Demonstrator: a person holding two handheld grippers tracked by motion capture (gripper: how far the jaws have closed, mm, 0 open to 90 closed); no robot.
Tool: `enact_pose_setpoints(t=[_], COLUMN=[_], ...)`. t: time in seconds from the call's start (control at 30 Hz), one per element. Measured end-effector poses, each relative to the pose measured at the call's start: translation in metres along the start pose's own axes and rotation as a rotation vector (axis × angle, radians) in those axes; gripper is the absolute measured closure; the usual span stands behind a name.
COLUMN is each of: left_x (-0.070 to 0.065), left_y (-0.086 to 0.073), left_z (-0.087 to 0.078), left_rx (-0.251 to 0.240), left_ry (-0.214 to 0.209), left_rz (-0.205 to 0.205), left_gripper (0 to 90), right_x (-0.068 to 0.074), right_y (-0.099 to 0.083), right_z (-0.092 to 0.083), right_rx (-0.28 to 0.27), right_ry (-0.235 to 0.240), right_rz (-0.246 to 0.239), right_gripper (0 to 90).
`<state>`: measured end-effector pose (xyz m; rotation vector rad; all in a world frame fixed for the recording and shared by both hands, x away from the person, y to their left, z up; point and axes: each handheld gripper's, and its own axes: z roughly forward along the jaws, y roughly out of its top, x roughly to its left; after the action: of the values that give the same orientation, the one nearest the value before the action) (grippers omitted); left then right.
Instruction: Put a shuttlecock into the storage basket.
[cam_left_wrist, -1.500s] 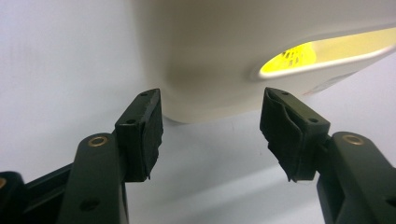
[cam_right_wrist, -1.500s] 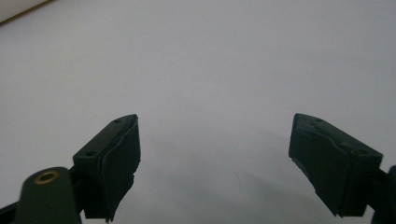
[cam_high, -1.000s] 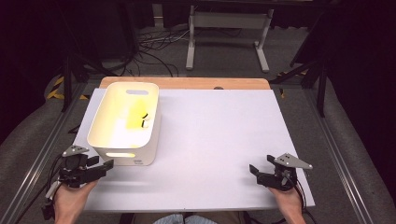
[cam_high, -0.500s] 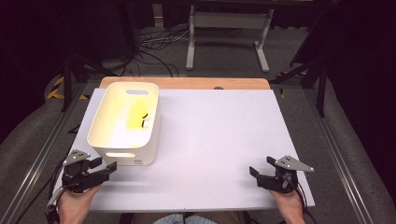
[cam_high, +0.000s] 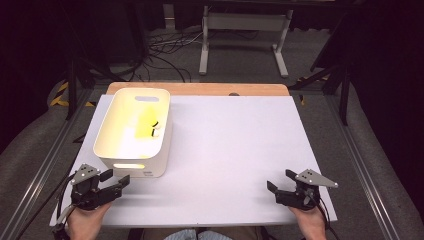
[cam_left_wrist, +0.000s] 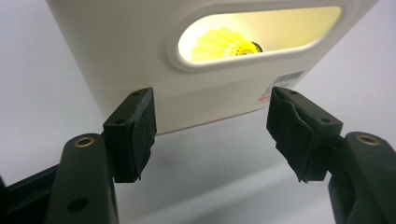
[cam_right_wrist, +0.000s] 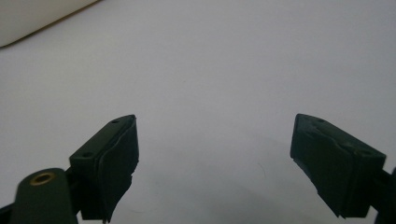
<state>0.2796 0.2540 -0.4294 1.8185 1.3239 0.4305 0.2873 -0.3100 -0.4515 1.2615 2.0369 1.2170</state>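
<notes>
A: High view first. Left gripper at the near left corner of the white rectangular table top, jaws apart, just been opening further, nothing between them. White rounded plastic tub just beyond, near but apart.
B: And inside the tub?
A: Yellow feathered shuttlecock, lying toward the far right part. Right gripper at the near right, jaws spread, well apart from the tub.

B: Left gripper view?
A: Black jaws wide, bare table between. Tub just ahead, shuttlecock glowing through the oval handle slot.

B: Right gripper view?
A: Jaws wide apart, gripping nothing, over bare table. Tub corner at far left.
</notes>
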Motion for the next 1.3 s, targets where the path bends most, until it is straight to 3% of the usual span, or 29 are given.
enact_pose_setpoints(t=[0.6,0.83,1.13,1.3], left_x=[-0.005,-0.006,-0.004,-0.005], left_y=[-0.009,-0.011,-0.013,-0.014], left_z=[0.007,0.009,0.012,0.013], left_rx=[-0.056,-0.056,-0.053,-0.054], left_ry=[-0.022,-0.040,-0.073,-0.069], left_rz=[0.017,0.018,0.005,0.016], left_gripper=[31.1,29.2,28.5,27.8], right_x=[0.003,0.005,0.009,0.009], right_y=[-0.002,-0.004,-0.004,-0.004], right_z=[-0.002,-0.006,-0.005,-0.004], right_rx=[0.000,-0.016,-0.009,-0.008], right_ry=[0.043,0.053,0.079,0.085], right_rz=[0.009,0.021,-0.006,-0.009], right_gripper=[13.7,13.5,12.8,12.7])
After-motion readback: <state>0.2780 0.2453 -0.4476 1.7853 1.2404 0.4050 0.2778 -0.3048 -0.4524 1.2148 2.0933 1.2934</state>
